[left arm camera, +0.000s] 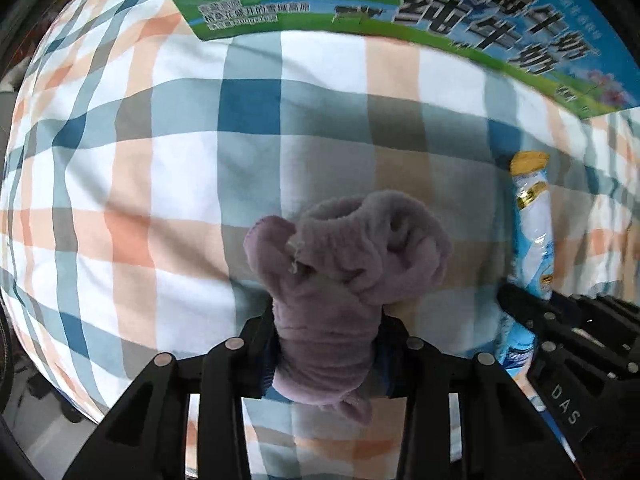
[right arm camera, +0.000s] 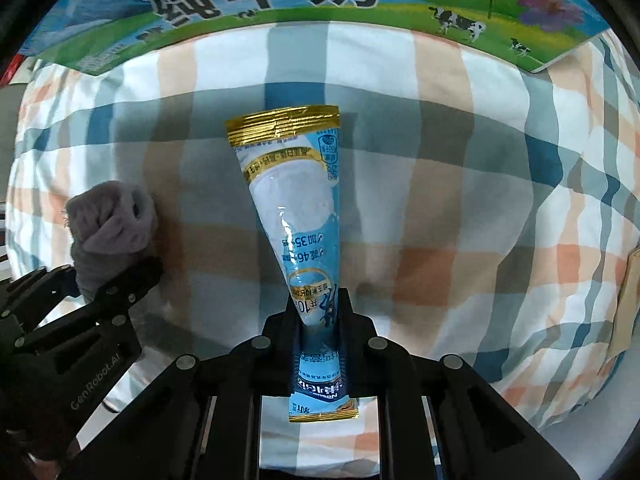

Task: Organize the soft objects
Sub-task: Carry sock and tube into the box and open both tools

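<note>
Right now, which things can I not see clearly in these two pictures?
- Milk carton: cut off by the top edge in both views.
- Purple sock: its lower end is hidden between the left gripper's fingers.
- Blue sachet: in the left wrist view, the right gripper hides its lower part.

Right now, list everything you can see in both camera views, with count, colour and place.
Rolled fuzzy sock: one, purple-grey, clamped in the left gripper, above the bedding.
Long plastic sachet with gold-foil ends: one, light blue and white, clamped in the right gripper.
Printed milk carton box: one, blue and green, far edge of the bedding.
Checked fabric bedding: one, white, blue, grey and orange, under everything.
Left gripper: one, black, shut on the sock.
Right gripper: one, black, shut on the sachet.
</note>
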`<action>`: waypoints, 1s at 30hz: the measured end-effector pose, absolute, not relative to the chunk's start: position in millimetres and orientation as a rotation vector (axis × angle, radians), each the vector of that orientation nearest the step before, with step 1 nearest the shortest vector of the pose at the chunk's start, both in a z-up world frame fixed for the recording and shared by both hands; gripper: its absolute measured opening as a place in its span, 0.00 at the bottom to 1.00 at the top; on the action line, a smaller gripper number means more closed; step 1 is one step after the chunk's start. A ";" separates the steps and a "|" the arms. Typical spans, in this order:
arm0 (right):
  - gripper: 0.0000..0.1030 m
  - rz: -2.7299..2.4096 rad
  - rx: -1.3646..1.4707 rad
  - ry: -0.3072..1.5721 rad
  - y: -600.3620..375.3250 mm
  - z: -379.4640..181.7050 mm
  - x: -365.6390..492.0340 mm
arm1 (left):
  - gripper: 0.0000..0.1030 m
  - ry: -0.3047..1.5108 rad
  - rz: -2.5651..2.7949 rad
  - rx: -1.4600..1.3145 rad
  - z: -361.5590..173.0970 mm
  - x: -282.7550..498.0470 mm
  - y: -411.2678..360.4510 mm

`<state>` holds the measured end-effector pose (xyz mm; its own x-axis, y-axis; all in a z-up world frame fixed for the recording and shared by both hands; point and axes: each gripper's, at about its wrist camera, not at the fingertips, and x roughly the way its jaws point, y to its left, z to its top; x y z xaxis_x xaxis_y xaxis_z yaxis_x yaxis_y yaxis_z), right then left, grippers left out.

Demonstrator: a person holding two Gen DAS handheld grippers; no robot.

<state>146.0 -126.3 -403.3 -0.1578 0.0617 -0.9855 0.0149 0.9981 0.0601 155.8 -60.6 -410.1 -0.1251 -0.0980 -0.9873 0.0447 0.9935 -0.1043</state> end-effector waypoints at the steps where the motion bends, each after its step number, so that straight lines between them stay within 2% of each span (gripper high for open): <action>1: 0.15 0.051 0.061 1.723 -124.4 -398.2 144.8 | 0.34 1.688 -0.131 -0.063 -404.4 154.5 -59.2; 10: 0.15 0.158 0.151 1.600 -116.7 -301.1 144.5 | 0.34 1.534 -0.266 -0.237 -286.7 172.8 -68.3; 15: 0.15 0.193 0.230 1.472 -122.3 -232.9 173.6 | 0.34 1.430 -0.332 -0.298 -229.2 229.1 -58.0; 18: 0.15 0.202 0.260 1.407 -127.1 -195.6 203.7 | 0.34 1.391 -0.339 -0.302 -204.0 258.3 -23.6; 21: 0.15 0.180 0.279 1.374 -139.8 -178.3 234.4 | 0.34 1.389 -0.311 -0.296 -201.7 288.0 -5.9; 24: 0.15 0.153 0.297 1.373 -146.4 -181.1 266.9 | 0.34 1.447 -0.288 -0.327 -224.2 322.9 1.0; 30: 0.15 0.058 0.424 1.428 -170.2 -246.0 326.5 | 0.34 1.576 -0.220 -0.371 -283.0 369.4 12.2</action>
